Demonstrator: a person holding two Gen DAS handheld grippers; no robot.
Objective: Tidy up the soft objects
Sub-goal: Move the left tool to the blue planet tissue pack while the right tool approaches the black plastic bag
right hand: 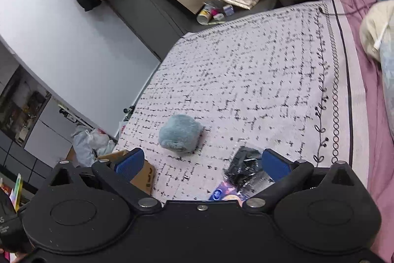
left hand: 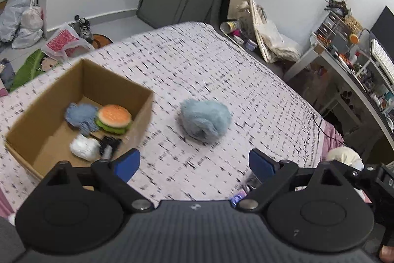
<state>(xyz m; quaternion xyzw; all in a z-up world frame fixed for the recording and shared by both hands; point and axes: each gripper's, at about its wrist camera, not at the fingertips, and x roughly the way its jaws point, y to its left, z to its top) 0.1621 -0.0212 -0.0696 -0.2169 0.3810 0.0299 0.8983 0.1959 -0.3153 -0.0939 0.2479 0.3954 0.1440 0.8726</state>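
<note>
**Blue fluff ahead of both grippers**

The left gripper (left hand: 194, 162) has its blue pads spread wide and empty. The fluffy blue bundle (left hand: 205, 122) lies just ahead at twelve o'clock, its long axis crosswise. The cardboard box (left hand: 138, 115) sits at ten o'clock. The right gripper (right hand: 203, 162), equally wide and empty, has the bundle (right hand: 181, 133) at eleven o'clock, with a black packet (right hand: 243, 169) between its fingers. The left looks better lined up.
</note>
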